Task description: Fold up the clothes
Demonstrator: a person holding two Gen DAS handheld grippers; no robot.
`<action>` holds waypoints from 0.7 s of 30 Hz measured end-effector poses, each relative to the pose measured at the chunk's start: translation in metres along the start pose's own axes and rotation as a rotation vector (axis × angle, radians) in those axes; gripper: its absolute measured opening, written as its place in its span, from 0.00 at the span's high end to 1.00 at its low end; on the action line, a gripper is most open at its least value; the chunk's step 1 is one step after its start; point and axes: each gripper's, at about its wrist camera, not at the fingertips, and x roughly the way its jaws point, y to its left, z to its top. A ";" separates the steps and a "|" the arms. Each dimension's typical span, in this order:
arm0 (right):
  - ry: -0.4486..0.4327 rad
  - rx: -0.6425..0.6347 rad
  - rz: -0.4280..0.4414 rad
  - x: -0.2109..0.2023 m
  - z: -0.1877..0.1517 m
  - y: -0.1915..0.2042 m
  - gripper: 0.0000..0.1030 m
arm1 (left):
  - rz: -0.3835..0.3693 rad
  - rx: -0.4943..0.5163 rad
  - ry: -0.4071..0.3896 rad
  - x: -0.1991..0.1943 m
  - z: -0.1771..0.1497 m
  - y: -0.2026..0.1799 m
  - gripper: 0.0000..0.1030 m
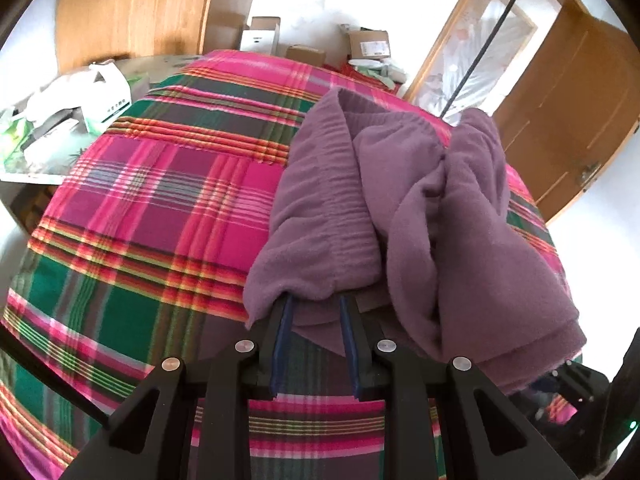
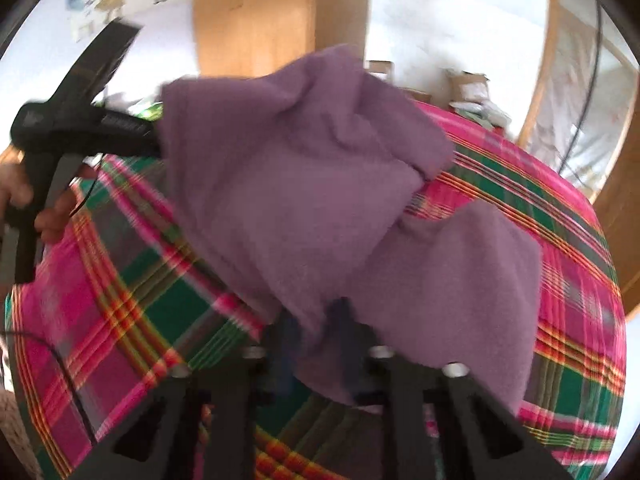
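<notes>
A purple fleece garment (image 1: pixel 400 200) lies bunched on the plaid bedspread (image 1: pixel 160 208), its near edge lifted. My left gripper (image 1: pixel 315 308) has its blue-padded fingers (image 1: pixel 282 332) pushed into that near edge, with cloth between them and the tips hidden; it is shut on the garment. In the right wrist view the garment (image 2: pixel 288 184) hangs stretched from the left gripper (image 2: pixel 154 136), which a hand (image 2: pixel 52 216) holds at the left. My right gripper (image 2: pixel 316 320) is blurred, with a fold of the purple cloth caught between its fingers.
Cardboard boxes (image 1: pixel 368 44) stand past the far end of the bed. White boxes and papers (image 1: pixel 68 112) lie on a surface at the left. A wooden wardrobe (image 1: pixel 132 8) and a wooden door (image 1: pixel 572 112) flank the room. A thin black cable (image 2: pixel 68 368) crosses the bedspread.
</notes>
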 end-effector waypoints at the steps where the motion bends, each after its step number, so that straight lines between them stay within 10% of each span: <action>1: -0.008 0.010 -0.006 -0.004 0.000 -0.004 0.92 | 0.000 -0.005 0.002 0.001 0.000 0.000 0.76; 21: -0.082 0.268 -0.495 -0.082 -0.024 -0.150 0.92 | -0.018 -0.084 -0.014 -0.006 0.002 0.007 0.76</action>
